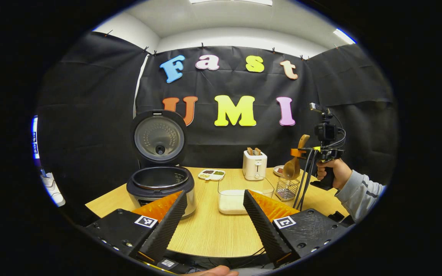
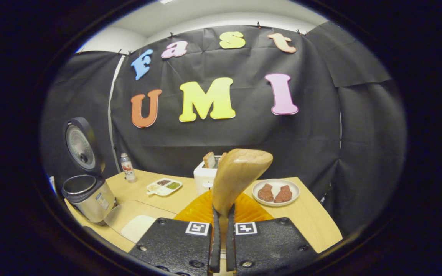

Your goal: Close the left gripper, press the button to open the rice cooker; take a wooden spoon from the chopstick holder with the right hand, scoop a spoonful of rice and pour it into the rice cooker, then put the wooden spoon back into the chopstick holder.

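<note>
1. Nearest in the right gripper view, at bottom centre, the right claw [image 2: 221, 234] has its jaws drawn almost together on the handle of the wooden spoon [image 2: 236, 176]; both fingers press on it and the spoon stands up into the middle of the frame.
2. In the left gripper view, the left claw [image 1: 215, 214] at the bottom of the frame stands wide open, holding nothing, above the near edge of the wooden surface [image 1: 205, 237].
3. Just beyond it, centre frame, sits the clear container of rice [image 1: 240, 197]; to its right stands the wire chopstick holder [image 1: 287, 188], with the spoon's bowl hanging just above it.
4. At left of centre the rice cooker [image 1: 161, 188] has its lid [image 1: 159, 138] raised upright, so the button step looks done.
5. Farther back are a toaster [image 1: 254, 165], a divided dish [image 1: 211, 174] and, in the right gripper view, a plate [image 2: 276, 193] of brown pieces and a small bottle [image 2: 127, 167].
6. Judgement: the spoon is lifted clear of the holder; next it must swing left and dip into the rice, bowl turned to scoop.
</note>
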`<state>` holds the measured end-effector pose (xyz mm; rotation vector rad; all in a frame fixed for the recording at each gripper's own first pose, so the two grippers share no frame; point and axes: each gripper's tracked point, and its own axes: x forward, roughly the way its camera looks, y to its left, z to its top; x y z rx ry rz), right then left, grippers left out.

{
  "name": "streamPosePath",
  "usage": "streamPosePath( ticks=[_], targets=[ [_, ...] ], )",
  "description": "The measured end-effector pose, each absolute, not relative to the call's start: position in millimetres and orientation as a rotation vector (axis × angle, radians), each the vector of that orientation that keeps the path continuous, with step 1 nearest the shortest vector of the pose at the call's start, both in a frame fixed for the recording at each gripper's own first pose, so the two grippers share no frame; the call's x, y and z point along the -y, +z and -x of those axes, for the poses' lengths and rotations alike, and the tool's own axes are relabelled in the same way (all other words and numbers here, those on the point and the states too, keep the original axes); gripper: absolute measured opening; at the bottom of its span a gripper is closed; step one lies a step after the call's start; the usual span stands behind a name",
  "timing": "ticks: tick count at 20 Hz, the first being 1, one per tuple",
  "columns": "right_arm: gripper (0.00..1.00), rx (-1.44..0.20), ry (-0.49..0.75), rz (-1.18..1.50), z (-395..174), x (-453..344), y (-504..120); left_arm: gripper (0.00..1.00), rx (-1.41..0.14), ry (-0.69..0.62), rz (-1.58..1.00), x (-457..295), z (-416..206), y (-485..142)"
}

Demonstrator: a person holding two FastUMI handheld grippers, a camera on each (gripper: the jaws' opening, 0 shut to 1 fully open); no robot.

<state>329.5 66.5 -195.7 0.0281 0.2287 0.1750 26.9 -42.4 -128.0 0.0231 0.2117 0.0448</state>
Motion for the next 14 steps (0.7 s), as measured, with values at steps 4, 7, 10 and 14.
streamPosePath(
  ticks=[4,7,10,14],
  targets=[
    [0.12,-0.279,0.171,-0.072,-336,-60,-220,0.94,-0.203,0.038,-0.03,50,-29,-124],
    [0.13,-0.314,0.165,-0.102,-343,-52,-240,0.94,-0.213,0.03,-0.034,58,-31,-126],
    [0.14,-0.376,0.172,-0.151,-346,-51,-264,0.94,-0.219,0.022,-0.036,64,-34,-129],
    [0.16,-0.428,0.185,-0.182,-347,-48,-282,0.94,-0.228,0.022,-0.04,64,-37,-129]
  ],
)
